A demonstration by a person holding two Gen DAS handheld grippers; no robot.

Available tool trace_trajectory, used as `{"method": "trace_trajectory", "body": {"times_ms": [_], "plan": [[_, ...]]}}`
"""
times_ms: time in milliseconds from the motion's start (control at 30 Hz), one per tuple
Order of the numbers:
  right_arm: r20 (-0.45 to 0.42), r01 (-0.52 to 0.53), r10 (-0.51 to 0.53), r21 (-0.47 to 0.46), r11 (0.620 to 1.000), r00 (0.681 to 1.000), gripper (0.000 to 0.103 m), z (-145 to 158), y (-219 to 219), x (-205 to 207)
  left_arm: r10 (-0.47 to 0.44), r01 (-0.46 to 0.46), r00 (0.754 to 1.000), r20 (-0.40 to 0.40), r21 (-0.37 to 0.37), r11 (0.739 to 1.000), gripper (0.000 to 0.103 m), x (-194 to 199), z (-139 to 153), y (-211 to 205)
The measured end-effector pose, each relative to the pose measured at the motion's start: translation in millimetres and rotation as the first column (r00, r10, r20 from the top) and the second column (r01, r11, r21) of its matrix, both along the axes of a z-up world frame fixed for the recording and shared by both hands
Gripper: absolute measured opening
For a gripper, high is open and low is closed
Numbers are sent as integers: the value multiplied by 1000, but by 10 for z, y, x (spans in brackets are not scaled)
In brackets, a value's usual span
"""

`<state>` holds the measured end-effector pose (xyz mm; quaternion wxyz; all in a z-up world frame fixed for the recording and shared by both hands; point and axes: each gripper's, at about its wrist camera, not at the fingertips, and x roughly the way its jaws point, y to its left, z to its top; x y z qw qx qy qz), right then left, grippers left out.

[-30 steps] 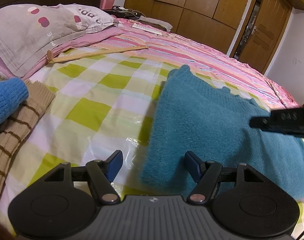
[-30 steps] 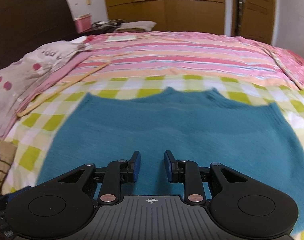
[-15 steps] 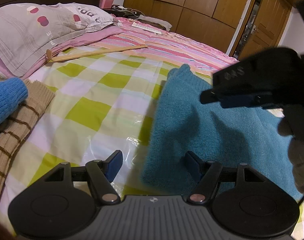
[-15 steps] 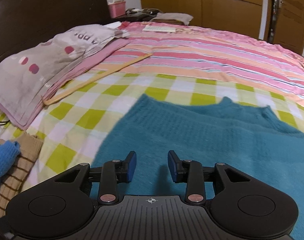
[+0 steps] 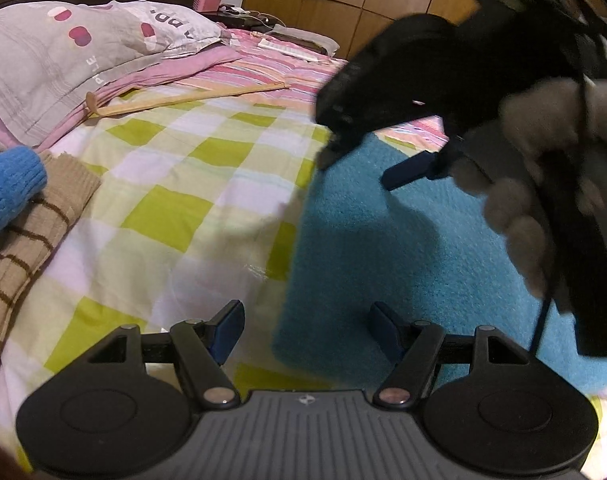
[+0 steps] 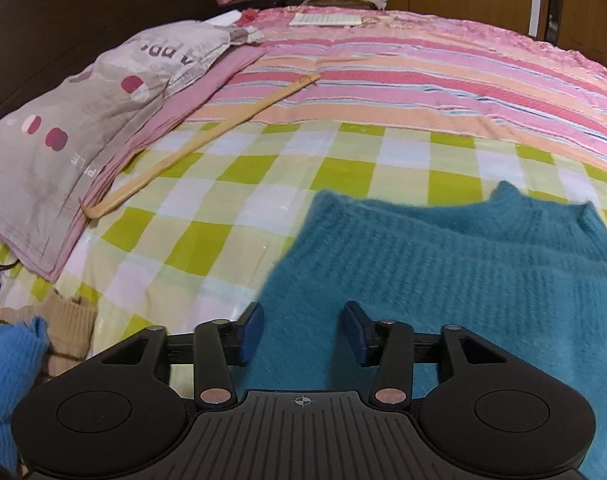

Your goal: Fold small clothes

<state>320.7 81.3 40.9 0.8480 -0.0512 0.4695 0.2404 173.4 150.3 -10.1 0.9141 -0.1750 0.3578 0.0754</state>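
A teal knitted sweater (image 5: 383, 256) lies flat on the checked bed cover; it also shows in the right wrist view (image 6: 443, 280). My left gripper (image 5: 303, 330) is open and empty, astride the sweater's near left corner. My right gripper (image 6: 302, 330) is open and empty, low over the sweater's left edge. In the left wrist view the right gripper (image 5: 363, 160) comes in from the upper right, held by a gloved hand (image 5: 543, 184), above the sweater's far left part.
A blue knit (image 5: 7, 188) on a tan striped knit (image 5: 27, 240) lies at the left. A grey pillow (image 6: 79, 128) and a long wooden stick (image 6: 199, 144) lie further back. A striped pink quilt (image 6: 423, 80) covers the far bed.
My right gripper has moved left and forward over the sweater toward its far left edge, and its jaws have opened wider. My left gripper has stayed in place, open.
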Motion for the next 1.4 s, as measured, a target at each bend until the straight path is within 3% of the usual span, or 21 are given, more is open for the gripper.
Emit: {"method": "trace_trajectory", "body": {"times_ms": [133, 233, 467, 533, 600, 700, 800, 1000, 1167, 1400], "plan": [[3, -17, 17, -72, 997, 1000, 60, -36, 204, 60, -2, 2, 1000, 0, 0, 1000, 74, -7, -3, -17], [45, -47, 57, -187, 981, 997, 60, -87, 416, 67, 0, 0, 1000, -1, -8, 1000, 74, -7, -10, -7], [85, -108, 160, -436, 893, 983, 60, -365, 778, 107, 4, -4, 1000, 13, 28, 1000, 74, -35, 18, -39], [95, -114, 178, -466, 878, 979, 58, -406, 792, 96, 7, -8, 1000, 25, 49, 999, 74, -58, 33, -59], [100, -125, 194, -472, 873, 976, 49, -396, 764, 89, 11, -13, 999, 36, 53, 999, 74, -78, 48, -65], [103, -143, 212, -456, 878, 972, 33, -323, 656, 91, 23, -26, 998, 62, 45, 999, 79, -112, 71, -55], [101, -133, 187, -400, 907, 977, 23, -177, 509, 103, 39, -44, 995, 92, 49, 998, 86, -151, 89, -59], [120, -105, 143, -278, 955, 982, 20, 133, 142, 81, 33, -48, 986, 166, 87, 995, 100, -229, 127, -153], [118, -69, 90, -177, 982, 989, 19, 326, -201, 97, -15, -7, 982, 187, 118, 993, 101, -244, 95, -287], [100, -47, 54, -71, 996, 993, 19, 445, -583, 84, -69, 50, 979, 192, 103, 993, 101, -164, 43, -407]]}}
